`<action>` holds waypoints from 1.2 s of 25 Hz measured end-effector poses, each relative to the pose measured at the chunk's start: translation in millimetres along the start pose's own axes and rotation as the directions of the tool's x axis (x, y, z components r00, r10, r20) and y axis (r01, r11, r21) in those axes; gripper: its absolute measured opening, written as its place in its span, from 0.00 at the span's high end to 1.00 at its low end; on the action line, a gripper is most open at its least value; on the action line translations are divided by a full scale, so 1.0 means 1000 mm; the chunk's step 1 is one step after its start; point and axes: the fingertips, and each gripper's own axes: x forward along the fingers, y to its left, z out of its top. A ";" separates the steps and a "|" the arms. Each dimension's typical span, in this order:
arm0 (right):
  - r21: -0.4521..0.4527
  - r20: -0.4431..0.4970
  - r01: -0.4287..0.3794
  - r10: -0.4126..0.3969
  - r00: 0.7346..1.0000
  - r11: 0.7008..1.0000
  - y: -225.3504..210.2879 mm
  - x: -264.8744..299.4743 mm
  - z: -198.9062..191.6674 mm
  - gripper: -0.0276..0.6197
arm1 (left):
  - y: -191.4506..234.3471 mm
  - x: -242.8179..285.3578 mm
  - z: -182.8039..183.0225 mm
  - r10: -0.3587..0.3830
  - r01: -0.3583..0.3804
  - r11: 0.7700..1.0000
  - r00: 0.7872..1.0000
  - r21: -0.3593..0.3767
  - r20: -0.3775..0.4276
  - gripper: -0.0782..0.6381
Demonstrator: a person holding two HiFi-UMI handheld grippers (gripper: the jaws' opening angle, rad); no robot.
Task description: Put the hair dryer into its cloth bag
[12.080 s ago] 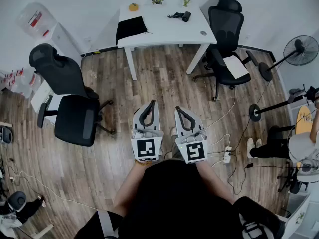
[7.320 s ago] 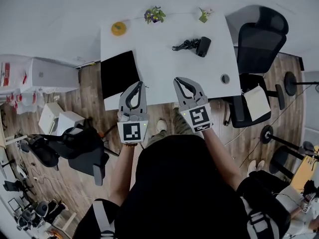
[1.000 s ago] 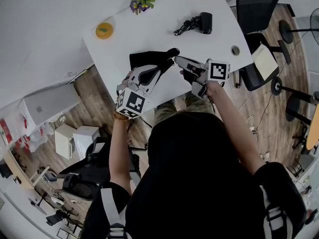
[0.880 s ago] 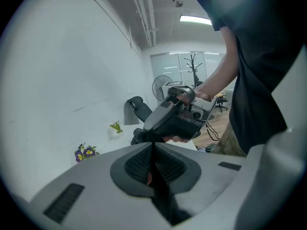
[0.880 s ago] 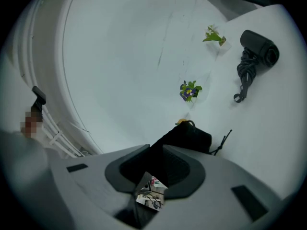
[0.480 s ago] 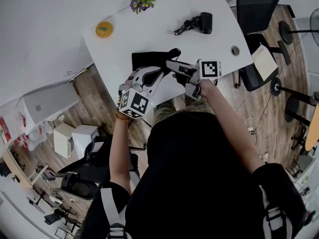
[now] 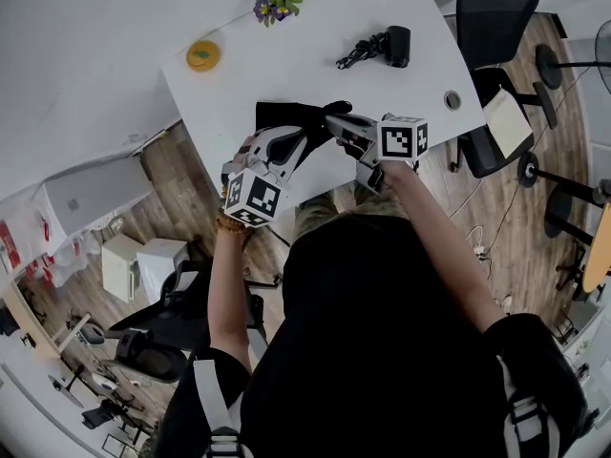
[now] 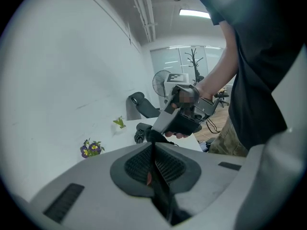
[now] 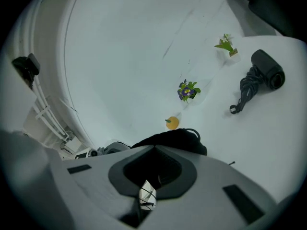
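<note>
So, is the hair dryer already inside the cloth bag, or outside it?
Outside. The hair dryer lies bare on the table, clearly apart from the black bag.

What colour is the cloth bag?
The cloth bag is plain black, clearest in the head view.

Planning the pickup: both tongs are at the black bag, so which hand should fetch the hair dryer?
Probably right. The hair dryer lies nearer the right tongs, which have just closed on the bag; the left tongs grip it too.
</note>
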 end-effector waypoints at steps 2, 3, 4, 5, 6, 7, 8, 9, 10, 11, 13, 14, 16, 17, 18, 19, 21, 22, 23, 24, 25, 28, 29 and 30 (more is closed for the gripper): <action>-0.008 -0.003 0.012 -0.012 1.000 1.000 -0.003 -0.005 0.002 0.91 | 0.006 -0.005 0.001 0.012 -0.011 1.000 1.000 -0.028 0.018 0.84; -0.016 -0.008 0.020 -0.020 1.000 1.000 -0.005 -0.008 0.002 0.91 | 0.008 -0.007 0.001 0.018 -0.017 0.999 0.999 -0.046 0.029 0.84; -0.028 -0.015 0.031 -0.031 0.999 0.999 -0.008 -0.011 0.002 0.91 | 0.011 -0.009 0.002 0.024 -0.022 0.998 0.999 -0.066 0.040 0.84; -0.046 -0.022 0.049 -0.050 0.999 0.998 -0.011 -0.015 0.002 0.91 | 0.014 -0.012 0.002 0.030 -0.025 0.996 0.998 -0.087 0.052 0.84; -0.067 -0.029 0.073 -0.075 0.997 0.995 -0.016 -0.020 0.003 0.91 | 0.017 -0.014 0.003 0.036 -0.029 0.994 0.997 -0.107 0.064 0.84; -0.091 -0.034 0.104 -0.107 0.994 0.990 -0.022 -0.025 0.003 0.91 | 0.020 -0.017 0.004 0.042 -0.032 0.992 0.996 -0.125 0.076 0.84; -0.115 -0.039 0.136 -0.142 0.989 0.984 -0.029 -0.031 0.004 0.91 | 0.023 -0.020 0.004 0.049 -0.036 0.989 0.995 -0.140 0.088 0.84; -0.137 -0.044 0.168 -0.176 0.983 0.976 -0.037 -0.036 0.005 0.91 | 0.026 -0.023 0.005 0.056 -0.040 0.987 0.994 -0.153 0.097 0.84; -0.157 -0.051 0.197 -0.207 0.977 0.968 -0.044 -0.041 0.005 0.91 | 0.029 -0.026 0.006 0.063 -0.045 0.986 0.993 -0.162 0.105 0.84; -0.176 -0.058 0.225 -0.238 0.969 0.958 -0.050 -0.045 0.006 0.91 | 0.032 -0.028 0.006 0.069 -0.050 0.984 0.991 -0.169 0.110 0.84; -0.223 -0.056 0.290 -0.310 0.949 0.931 -0.063 -0.054 0.007 0.91 | 0.035 -0.032 0.007 0.080 -0.059 0.983 0.990 -0.175 0.117 0.84; -0.249 -0.042 0.330 -0.351 0.935 0.910 -0.070 -0.058 0.009 0.91 | 0.036 -0.033 0.008 0.083 -0.061 0.983 0.989 -0.175 0.120 0.84; -0.285 0.010 0.401 -0.415 0.910 0.871 -0.081 -0.067 0.015 0.91 | 0.034 -0.034 0.011 0.081 -0.058 0.984 0.989 -0.170 0.126 0.84; -0.289 0.037 0.417 -0.425 0.904 0.862 -0.083 -0.070 0.018 0.91 | 0.033 -0.034 0.013 0.078 -0.056 0.984 0.989 -0.168 0.129 0.84; -0.287 0.054 0.415 -0.418 0.907 0.863 -0.082 -0.071 0.019 0.91 | 0.032 -0.033 0.014 0.075 -0.053 0.985 0.989 -0.165 0.130 0.84; -0.287 0.058 0.401 -0.402 0.914 0.870 -0.079 -0.071 0.018 0.90 | 0.031 -0.032 0.015 0.073 -0.052 0.985 0.989 -0.163 0.129 0.84; -0.313 0.045 0.368 -0.374 0.926 0.875 -0.070 -0.068 0.012 0.80 | 0.027 -0.029 0.015 0.072 -0.052 0.986 0.990 -0.160 0.119 0.84; -0.342 0.039 0.361 -0.371 0.928 0.868 -0.067 -0.068 0.008 0.70 | 0.026 -0.028 0.015 0.072 -0.053 0.986 0.991 -0.159 0.111 0.84; -0.377 0.035 0.360 -0.375 0.926 0.854 -0.065 -0.069 0.006 0.65 | 0.024 -0.026 0.015 0.071 -0.054 0.986 0.992 -0.159 0.104 0.84; -0.415 0.034 0.360 -0.382 0.924 0.836 -0.063 -0.071 0.004 0.64 | 0.023 -0.023 0.016 0.069 -0.053 0.986 0.993 -0.161 0.098 0.84; -0.456 0.032 0.359 -0.388 0.921 0.815 -0.063 -0.074 0.003 0.64 | 0.021 -0.020 0.017 0.067 -0.051 0.985 0.994 -0.165 0.091 0.84; -0.631 -0.008 0.295 -0.387 0.922 0.717 -0.059 -0.075 -0.004 0.64 | 0.018 -0.009 0.015 0.066 -0.054 0.981 0.996 -0.184 0.055 0.84; -0.697 -0.036 0.250 -0.382 0.924 0.672 -0.056 -0.071 -0.009 0.64 | 0.017 -0.004 0.014 0.066 -0.057 0.980 0.997 -0.190 0.043 0.84; -0.754 -0.063 0.204 -0.378 0.924 0.624 -0.053 -0.064 -0.014 0.64 | 0.015 0.001 0.013 0.066 -0.058 0.979 0.997 -0.198 0.033 0.84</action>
